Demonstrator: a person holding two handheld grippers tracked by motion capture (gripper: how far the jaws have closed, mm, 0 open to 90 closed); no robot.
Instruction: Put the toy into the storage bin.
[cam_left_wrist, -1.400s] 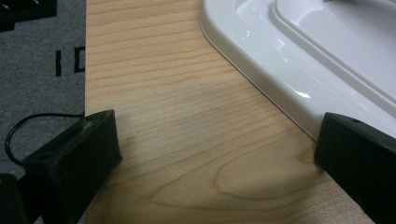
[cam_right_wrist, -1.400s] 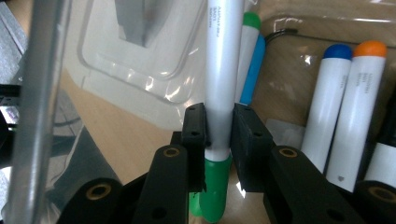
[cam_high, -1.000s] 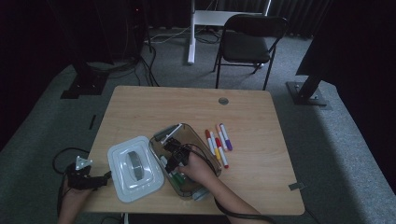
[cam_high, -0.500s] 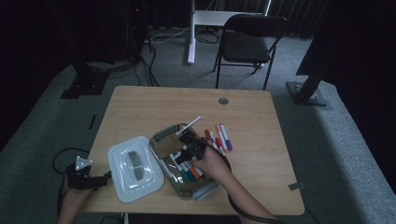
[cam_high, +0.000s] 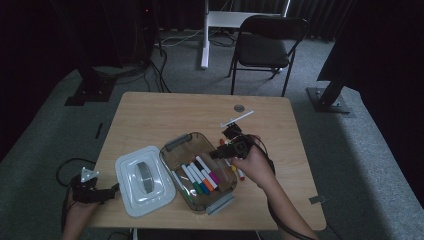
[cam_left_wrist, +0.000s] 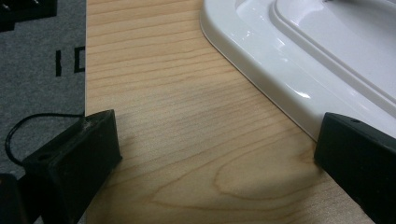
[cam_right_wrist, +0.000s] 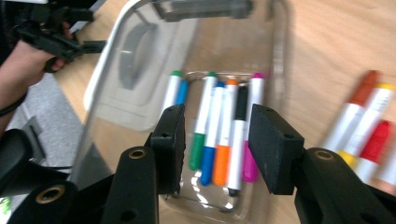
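**Markers in the tub, right gripper up and parted**

Dark curtains and grey carpet surround a pale wooden table, with a black folding chair standing beyond its far edge. Near the table's front sits a clear rectangular plastic container with grey end handles, and inside it several white-barrelled markers with coloured caps lie side by side: green, blue, orange, black and magenta among them. Just left of the container, touching or nearly so, rests its white plastic lid with a grey grip.

Over the container's right rim hovers the right gripper, held in a hand. Its jaws have just been opening; in the right gripper view they stand partly apart with nothing between them, and the markers show in the container below the gap. More loose markers in red, yellow and orange lie on the wood just right of the container.

At the table's front left corner, the left gripper lies low, its jaws spread wide over bare wood, holding nothing, one jaw beside the lid's edge.
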